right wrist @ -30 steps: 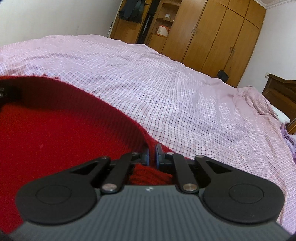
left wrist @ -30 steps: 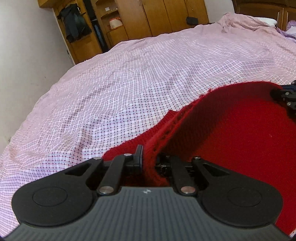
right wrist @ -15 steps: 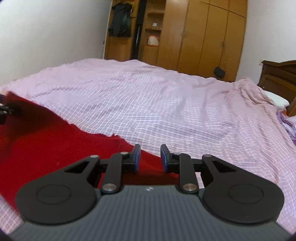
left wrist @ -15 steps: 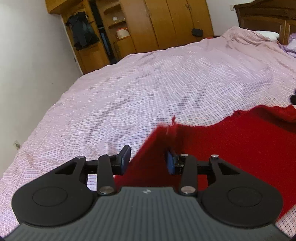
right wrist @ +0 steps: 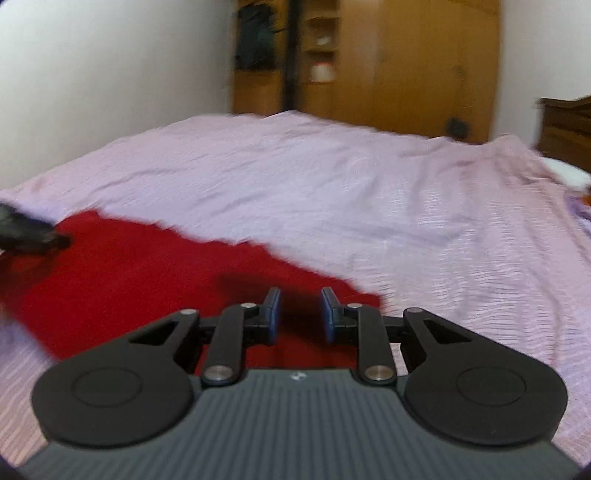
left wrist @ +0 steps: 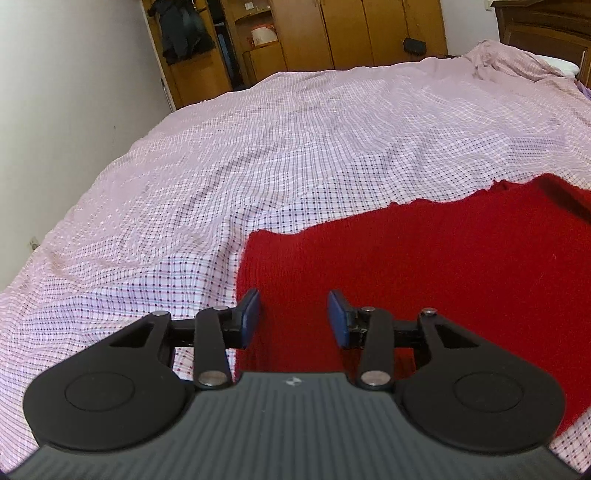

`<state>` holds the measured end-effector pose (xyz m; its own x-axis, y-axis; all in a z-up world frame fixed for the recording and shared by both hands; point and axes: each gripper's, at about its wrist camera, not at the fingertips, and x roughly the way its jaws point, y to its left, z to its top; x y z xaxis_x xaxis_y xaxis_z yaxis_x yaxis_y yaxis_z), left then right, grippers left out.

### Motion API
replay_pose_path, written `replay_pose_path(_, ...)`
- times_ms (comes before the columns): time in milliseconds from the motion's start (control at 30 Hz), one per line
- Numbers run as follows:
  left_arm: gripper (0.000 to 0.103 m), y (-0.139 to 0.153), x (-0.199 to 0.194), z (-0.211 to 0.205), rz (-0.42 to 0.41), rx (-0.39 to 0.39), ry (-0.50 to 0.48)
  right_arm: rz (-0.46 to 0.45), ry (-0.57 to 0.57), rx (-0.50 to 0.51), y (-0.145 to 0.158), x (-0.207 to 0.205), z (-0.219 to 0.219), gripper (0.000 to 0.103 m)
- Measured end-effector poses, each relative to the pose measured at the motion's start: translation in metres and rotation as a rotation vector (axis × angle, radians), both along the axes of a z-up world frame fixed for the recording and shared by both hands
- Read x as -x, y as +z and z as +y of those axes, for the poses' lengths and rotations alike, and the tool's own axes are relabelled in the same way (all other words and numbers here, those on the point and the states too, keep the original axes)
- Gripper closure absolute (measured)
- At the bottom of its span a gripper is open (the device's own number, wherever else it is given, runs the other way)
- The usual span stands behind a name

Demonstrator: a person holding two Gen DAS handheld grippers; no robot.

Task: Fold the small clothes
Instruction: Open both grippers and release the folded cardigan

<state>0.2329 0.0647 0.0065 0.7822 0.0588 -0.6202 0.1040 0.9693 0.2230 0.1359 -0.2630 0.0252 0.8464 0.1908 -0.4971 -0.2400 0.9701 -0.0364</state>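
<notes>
A red knitted garment (left wrist: pixel 424 258) lies flat on the pink checked bedsheet (left wrist: pixel 258 147). My left gripper (left wrist: pixel 293 317) is open and empty, above the garment's near left corner. In the right wrist view the same garment (right wrist: pixel 147 269) lies on the sheet, blurred. My right gripper (right wrist: pixel 297 314) is open and empty, over the garment's near right corner. The left gripper shows as a dark shape at the left edge of the right wrist view (right wrist: pixel 26 236).
The bed fills most of both views. A white wall (left wrist: pixel 66 92) runs along its left side. Wooden wardrobes (left wrist: pixel 351 33) with a hanging dark jacket (left wrist: pixel 184 29) stand beyond the far end. A wooden headboard (left wrist: pixel 543 26) and pillow are at the far right.
Both grippers were shut on the garment's edge and held it up. They opened, let the cloth drop flat on the bed, and have pulled back a little.
</notes>
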Motion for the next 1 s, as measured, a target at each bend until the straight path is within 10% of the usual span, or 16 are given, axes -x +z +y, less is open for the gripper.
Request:
replay_pose_path(133,0.056,-0.002,0.0,-0.001,-0.002,-0.002,0.007,0.063,0.111,0.013,-0.009,-0.006,0.015,0.078)
replay_pose_path(700,0.051,0.008,0.004,0.003,0.018,0.045,0.044,0.104,-0.194,-0.114,-0.038,-0.07,-0.024,0.075)
replay_pose_path(833,0.051,0.02,0.02,0.004,0.024,0.054,0.032,0.098,-0.219,-0.173,-0.02,-0.048,-0.026,0.052)
replay_pose_path(1000,0.051,0.035,0.047,0.008,0.035,0.105,0.039,0.072,-0.217,-0.232,0.005,-0.015,-0.028,0.049)
